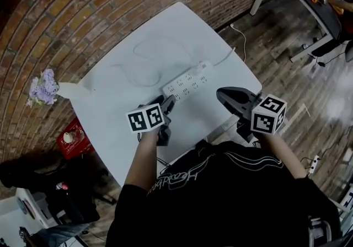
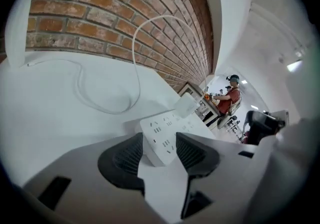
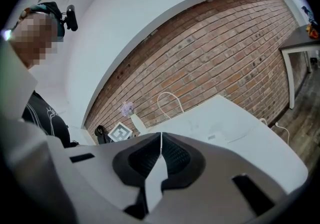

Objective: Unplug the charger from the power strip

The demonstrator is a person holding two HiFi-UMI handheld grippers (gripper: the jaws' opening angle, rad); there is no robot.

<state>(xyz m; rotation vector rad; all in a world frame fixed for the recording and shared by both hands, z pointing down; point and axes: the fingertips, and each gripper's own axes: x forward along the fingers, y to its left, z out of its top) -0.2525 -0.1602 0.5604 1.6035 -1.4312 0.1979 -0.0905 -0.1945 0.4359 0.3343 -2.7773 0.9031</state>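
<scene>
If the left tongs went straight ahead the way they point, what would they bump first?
Probably the near end of the white power strip, lying on the table straight ahead of the open left tongs. The gap left is hard to judge.

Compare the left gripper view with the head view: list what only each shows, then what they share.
Only the left gripper view: the left gripper with its open jaws framing the near end of the power strip, and a person in red seated far behind. Only the head view: purple flowers by the wall and a red box on the floor. Both: the white table, the power strip with the charger plugged in at its far end, the looping white cable and the brick wall.
</scene>
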